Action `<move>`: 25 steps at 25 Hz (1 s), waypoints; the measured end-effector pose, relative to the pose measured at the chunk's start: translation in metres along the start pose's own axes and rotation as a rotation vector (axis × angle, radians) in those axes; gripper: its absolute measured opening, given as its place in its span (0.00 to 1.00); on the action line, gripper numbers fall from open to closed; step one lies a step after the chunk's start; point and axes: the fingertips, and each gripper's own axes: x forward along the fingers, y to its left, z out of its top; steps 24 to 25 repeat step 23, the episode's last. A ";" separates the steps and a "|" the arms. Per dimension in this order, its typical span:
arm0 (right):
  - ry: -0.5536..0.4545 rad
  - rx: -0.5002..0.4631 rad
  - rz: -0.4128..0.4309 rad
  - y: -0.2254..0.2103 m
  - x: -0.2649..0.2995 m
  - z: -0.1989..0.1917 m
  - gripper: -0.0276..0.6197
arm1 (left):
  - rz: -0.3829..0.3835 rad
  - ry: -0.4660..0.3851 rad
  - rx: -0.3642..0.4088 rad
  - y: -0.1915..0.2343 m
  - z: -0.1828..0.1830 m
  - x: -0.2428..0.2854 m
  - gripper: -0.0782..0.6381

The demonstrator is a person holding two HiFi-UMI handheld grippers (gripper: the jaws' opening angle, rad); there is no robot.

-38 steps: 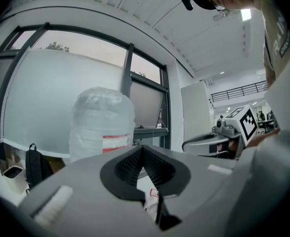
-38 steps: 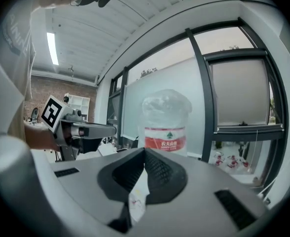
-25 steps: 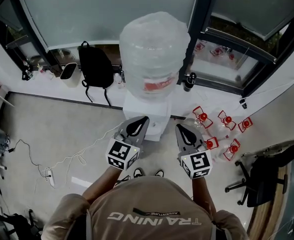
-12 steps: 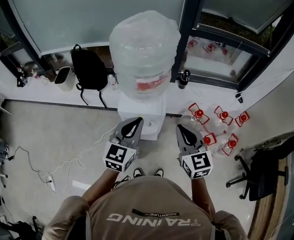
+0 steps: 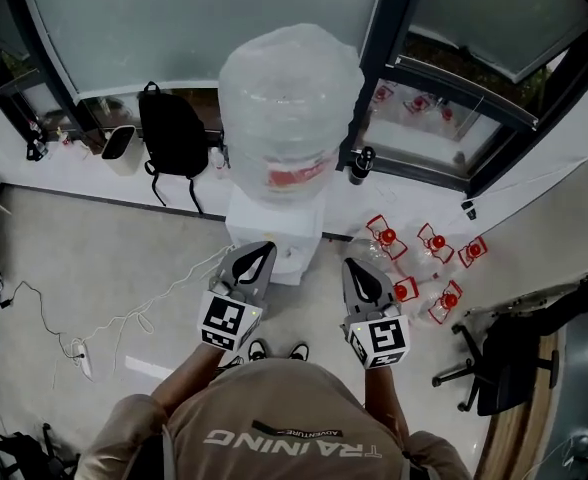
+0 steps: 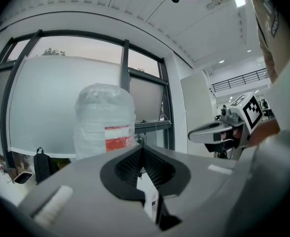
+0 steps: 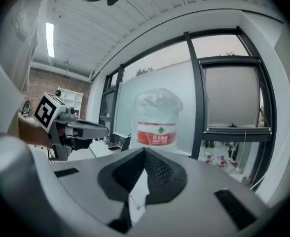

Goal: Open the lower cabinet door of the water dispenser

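The water dispenser's white body (image 5: 266, 230) stands against the window wall with a big clear bottle (image 5: 289, 103) on top. From above, its lower cabinet door is hidden. My left gripper (image 5: 258, 252) and right gripper (image 5: 355, 267) are side by side just in front of the dispenser, apart from it and pointing roughly level at it. Both are shut with nothing held. The left gripper view has the bottle (image 6: 105, 120) above the shut left gripper (image 6: 141, 148). In the right gripper view the bottle (image 7: 157, 117) rises over the shut right gripper (image 7: 145, 151).
A black backpack (image 5: 172, 133) and a white bin (image 5: 120, 149) sit left of the dispenser. A dark flask (image 5: 359, 164) stands at its right. Several red-capped empty bottles (image 5: 414, 260) lie on the floor to the right. An office chair (image 5: 494, 368) and a floor cable (image 5: 124, 318) flank me.
Both grippers stay shut and side by side before the dispenser. The head view has shifted a little, so they sit slightly lower and further left in the picture.
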 end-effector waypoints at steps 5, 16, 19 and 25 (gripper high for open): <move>0.009 0.036 0.006 0.004 -0.001 -0.005 0.06 | 0.012 0.012 -0.008 0.005 -0.004 -0.004 0.11; 0.006 0.013 0.011 0.012 -0.005 -0.002 0.06 | 0.011 -0.008 -0.014 0.006 -0.002 -0.014 0.11; 0.027 -0.033 0.008 0.016 -0.005 -0.006 0.06 | 0.017 -0.022 -0.028 0.008 -0.001 -0.017 0.11; 0.055 -0.046 0.006 0.018 -0.003 -0.017 0.06 | 0.013 -0.004 -0.045 0.007 -0.012 -0.021 0.11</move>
